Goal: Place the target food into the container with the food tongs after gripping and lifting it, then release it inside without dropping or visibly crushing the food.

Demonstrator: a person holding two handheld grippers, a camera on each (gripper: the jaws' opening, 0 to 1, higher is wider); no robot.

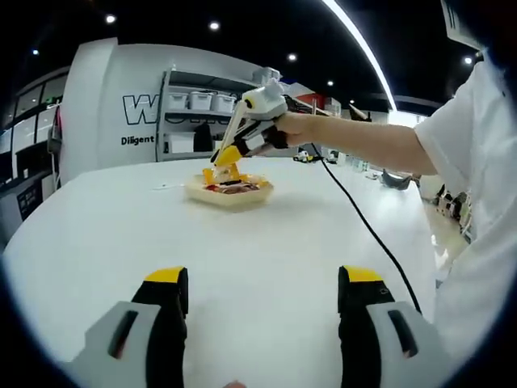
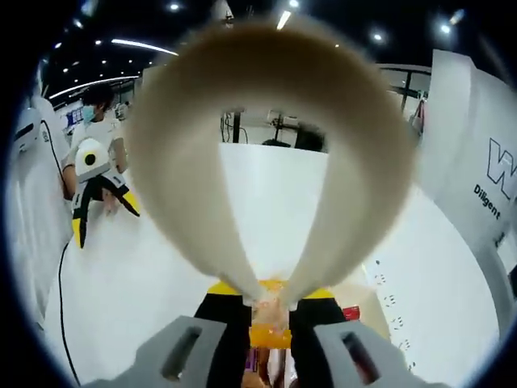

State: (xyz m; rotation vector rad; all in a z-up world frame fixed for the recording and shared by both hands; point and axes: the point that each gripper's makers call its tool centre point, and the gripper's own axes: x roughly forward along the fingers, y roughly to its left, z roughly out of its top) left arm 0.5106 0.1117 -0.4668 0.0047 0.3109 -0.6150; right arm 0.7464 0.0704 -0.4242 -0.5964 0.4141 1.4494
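Right gripper view looks straight down a pair of cream food tongs (image 2: pixel 266 153), and the right gripper (image 2: pixel 271 311) has its jaws pinched on them, so the tong tips are squeezed onto a small orange-yellow piece of food (image 2: pixel 271 323) low over the container. From the left gripper view it's easier to place: the shallow beige container (image 1: pixel 230 192) sits well out on the white worktop (image 1: pixel 266 259), with dark reddish bits inside, and the tongs (image 1: pixel 234 129) are angled down right over it. The left gripper (image 1: pixel 262 311) is just hanging back near the worktop, jaws spread, holding nothing. That food looks soft and light, probably a bit slick, so a gentle squeeze across its middle seems safest. Can't tell whether it's already touching the container floor.
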